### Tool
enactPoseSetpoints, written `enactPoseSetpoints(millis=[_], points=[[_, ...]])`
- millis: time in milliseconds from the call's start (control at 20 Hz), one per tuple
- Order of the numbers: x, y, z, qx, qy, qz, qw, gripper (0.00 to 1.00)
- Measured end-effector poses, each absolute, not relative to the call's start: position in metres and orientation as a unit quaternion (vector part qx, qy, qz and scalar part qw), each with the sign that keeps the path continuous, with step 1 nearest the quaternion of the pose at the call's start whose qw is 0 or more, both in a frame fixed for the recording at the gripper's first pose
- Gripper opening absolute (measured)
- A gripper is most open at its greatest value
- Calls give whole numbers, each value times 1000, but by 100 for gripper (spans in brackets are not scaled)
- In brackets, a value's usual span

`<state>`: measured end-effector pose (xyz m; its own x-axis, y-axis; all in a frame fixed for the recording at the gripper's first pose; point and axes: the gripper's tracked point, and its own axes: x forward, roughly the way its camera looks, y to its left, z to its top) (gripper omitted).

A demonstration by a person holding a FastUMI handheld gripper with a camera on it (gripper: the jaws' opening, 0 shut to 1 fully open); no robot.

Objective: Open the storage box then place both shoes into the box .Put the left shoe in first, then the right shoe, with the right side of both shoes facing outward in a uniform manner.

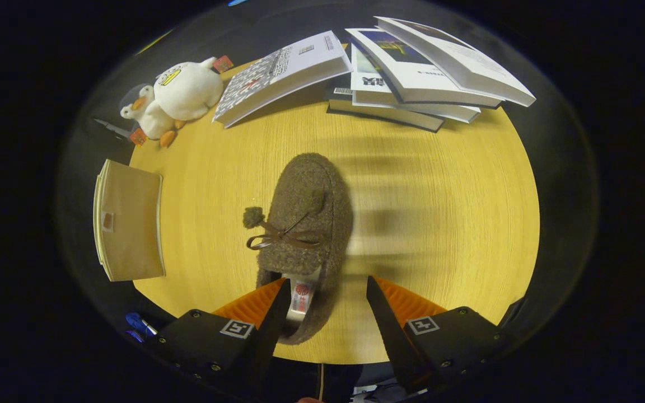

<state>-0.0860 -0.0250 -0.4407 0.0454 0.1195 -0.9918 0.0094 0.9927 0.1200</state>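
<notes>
Hovering over the worktop [440,224], the claw [327,291] is spread, its fingers straddling the heel of a fuzzy brown slipper [305,224]. Books [412,73] lie far; a plush duck [180,98] far left.

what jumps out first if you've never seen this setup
A fuzzy brown slipper with a ribbon bow lies mid-table, its heel end between the open jaws of the gripper, neither pressing on it. Beyond it, fanned books crowd the yellow table's far edge, with a white plush duck beside them.

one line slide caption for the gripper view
Open gripper straddling the heel of a brown fuzzy shoe on the wooden table.
</notes>
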Motion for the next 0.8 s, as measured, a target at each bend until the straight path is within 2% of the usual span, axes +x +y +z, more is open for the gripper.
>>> enactPoseSetpoints(millis=[100,200,300,350,450,800], points=[[-79,-28,-453,38,692,35,720,84],[-79,-22,-466,49,698,41,713,79],[-78,-29,-471,33,695,23,718,30],[-76,-26,-467,25,686,35,727,6],[-78,-22,-461,6,677,46,734,1],[-75,-1,-425,-1,675,54,736,0]])
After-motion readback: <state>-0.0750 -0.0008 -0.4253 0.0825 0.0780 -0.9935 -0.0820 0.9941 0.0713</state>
